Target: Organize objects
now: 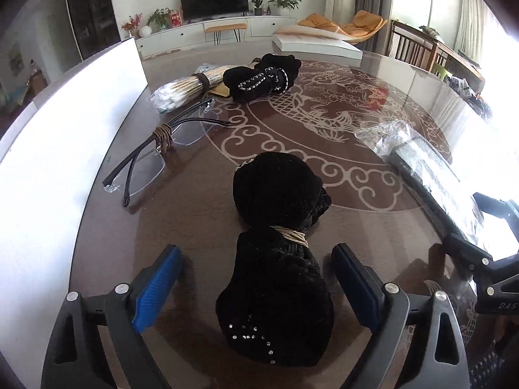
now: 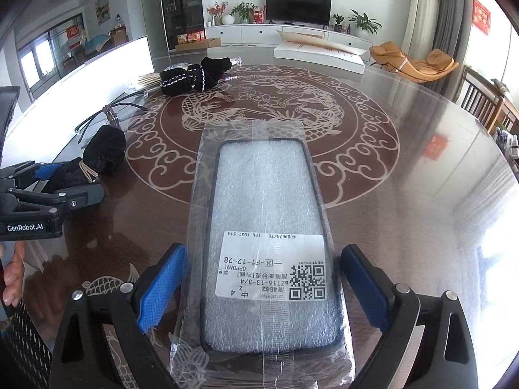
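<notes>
A round glass-topped table (image 2: 421,149) with a dragon medallion under the glass carries everything, and a white board (image 1: 81,123) stands along its left side. The largest item is a phone case sealed in a clear bag (image 2: 266,243), lined with white foam and bearing a printed label. It lies flat on the table with its long axis running straight away from the right gripper (image 2: 262,282), whose blue pads stand wide on either side of the near end without pressing on it. That gripper is plainly nearest to it, and a close along the short width looks like the natural next grip.

Next in size is a black velvet pouch (image 1: 279,259), cinched at the waist with pale cord. It lies lengthwise between the fingers of the left gripper (image 1: 256,278), long axis pointing away, its beaded end nearest the camera. The jaws are spread wide and clear of the fabric on both sides.

Farther off lie a second black pouch with white stitching (image 1: 262,77), a banded bundle of sticks in plastic (image 1: 185,90) and rimless glasses (image 1: 155,159) with a cord wound round the temples.

Only the right wrist view shows the case's label and full outline; the left view catches just its edge. Only the left view shows the glasses lenses and the pouch's beads clearly.
</notes>
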Available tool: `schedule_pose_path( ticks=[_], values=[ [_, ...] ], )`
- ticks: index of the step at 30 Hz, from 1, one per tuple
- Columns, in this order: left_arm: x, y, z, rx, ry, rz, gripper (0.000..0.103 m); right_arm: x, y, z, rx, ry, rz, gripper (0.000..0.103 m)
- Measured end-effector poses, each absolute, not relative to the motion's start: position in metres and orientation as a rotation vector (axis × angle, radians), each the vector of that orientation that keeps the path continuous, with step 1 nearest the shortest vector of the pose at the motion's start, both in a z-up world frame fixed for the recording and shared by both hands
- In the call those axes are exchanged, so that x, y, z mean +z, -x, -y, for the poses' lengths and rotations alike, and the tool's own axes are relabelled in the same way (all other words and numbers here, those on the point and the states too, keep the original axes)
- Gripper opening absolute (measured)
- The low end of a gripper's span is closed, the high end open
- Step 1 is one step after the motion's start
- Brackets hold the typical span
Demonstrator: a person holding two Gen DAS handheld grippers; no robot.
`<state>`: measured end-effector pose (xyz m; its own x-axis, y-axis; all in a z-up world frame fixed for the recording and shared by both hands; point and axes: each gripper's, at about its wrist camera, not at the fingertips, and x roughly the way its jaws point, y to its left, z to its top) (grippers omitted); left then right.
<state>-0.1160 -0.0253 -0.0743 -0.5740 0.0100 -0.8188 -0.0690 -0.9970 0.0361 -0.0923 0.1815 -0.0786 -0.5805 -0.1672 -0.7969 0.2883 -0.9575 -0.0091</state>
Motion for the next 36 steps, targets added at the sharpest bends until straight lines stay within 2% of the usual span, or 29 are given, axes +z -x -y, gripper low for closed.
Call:
schedule_pose_path(
  ticks=[2,7,36],
  values=[
    [-0.0761,0.1184,0.032,2.745,1.45,-0.039,0.103,-0.079,0.0929,-0.1819,-2.579,-1.285,-0.198,0.1],
    [-0.0774,0.1175,0.0323,2.751,1.439,-0.042,0.103,-0.0795,0.0933,-0.1824,-2.582,-1.299,-0.195,0.103],
    [-0.0781,0.1181,0.0317,2.753,1.436,-0.042,0.103,-0.0799,0.0926,-0.1828,-2.582,-1.299,-0.194,0.103]
  ],
)
